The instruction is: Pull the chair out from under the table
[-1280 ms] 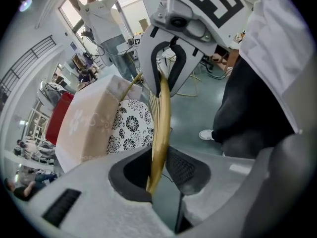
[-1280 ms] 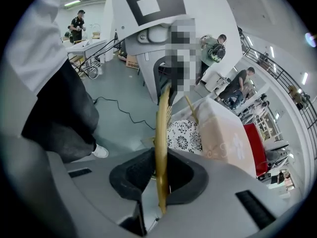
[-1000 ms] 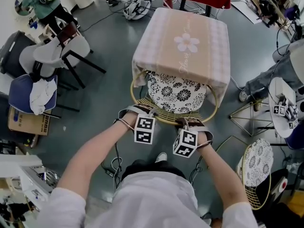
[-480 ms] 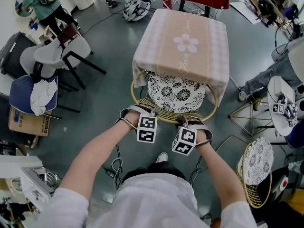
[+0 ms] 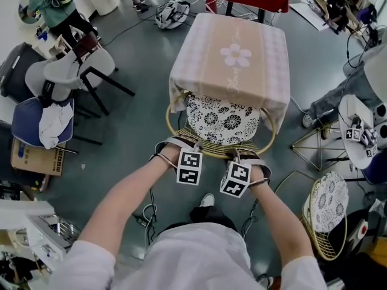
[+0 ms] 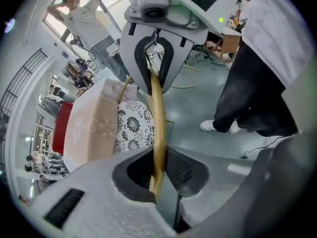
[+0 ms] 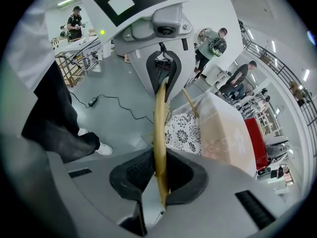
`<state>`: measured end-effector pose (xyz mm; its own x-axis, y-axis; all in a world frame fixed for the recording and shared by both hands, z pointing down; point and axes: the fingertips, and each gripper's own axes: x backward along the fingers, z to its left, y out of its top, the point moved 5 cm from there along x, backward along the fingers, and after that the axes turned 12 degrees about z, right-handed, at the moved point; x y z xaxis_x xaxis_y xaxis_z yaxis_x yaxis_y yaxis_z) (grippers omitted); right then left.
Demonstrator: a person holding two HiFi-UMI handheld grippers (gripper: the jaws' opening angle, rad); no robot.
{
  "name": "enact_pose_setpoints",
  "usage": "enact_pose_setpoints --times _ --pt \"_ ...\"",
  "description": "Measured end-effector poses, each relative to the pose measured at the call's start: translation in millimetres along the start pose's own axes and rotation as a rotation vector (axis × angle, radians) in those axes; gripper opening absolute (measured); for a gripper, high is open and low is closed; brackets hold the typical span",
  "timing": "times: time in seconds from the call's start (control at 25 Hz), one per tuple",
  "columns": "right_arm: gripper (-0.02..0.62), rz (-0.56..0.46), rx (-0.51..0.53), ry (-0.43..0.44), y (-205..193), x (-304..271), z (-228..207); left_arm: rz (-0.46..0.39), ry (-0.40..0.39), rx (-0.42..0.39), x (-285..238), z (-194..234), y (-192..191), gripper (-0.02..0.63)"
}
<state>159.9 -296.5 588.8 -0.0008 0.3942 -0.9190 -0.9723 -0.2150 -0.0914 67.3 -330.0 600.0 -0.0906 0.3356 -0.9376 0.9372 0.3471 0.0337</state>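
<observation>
Chair [image 5: 224,121] gripped, pull not yet begun.
Head view: I'm holding the left gripper [image 5: 179,147] and right gripper [image 5: 243,157] on its gold rim [image 5: 213,147], seat tucked under the table [image 5: 233,56]. Left gripper view: jaws, having just been closing, are pinching the rim for a firm pull. Right gripper view: jaws are clamping it too; 2 grips should keep it straight.

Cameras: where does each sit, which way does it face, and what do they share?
Head view: on the person's head, facing steeply down at chair and table; shows forearms, left tongs, right tongs.
Left gripper view: on left tongs, along jaws that just tightened on the chair rim; trousers, shoe.
Right gripper view: on right tongs, along jaws gripping that rim; trousers, shoe.
All share rim, cushion, table.
</observation>
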Motion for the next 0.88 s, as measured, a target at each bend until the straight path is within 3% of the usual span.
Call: enact_pose_setpoints --times 0.88 --pt "0.041 0.024 -0.023 0.002 9.4 25.9 66.5 -0.019 -0.007 -0.017 23.6 -66.9 0.9 0.049"
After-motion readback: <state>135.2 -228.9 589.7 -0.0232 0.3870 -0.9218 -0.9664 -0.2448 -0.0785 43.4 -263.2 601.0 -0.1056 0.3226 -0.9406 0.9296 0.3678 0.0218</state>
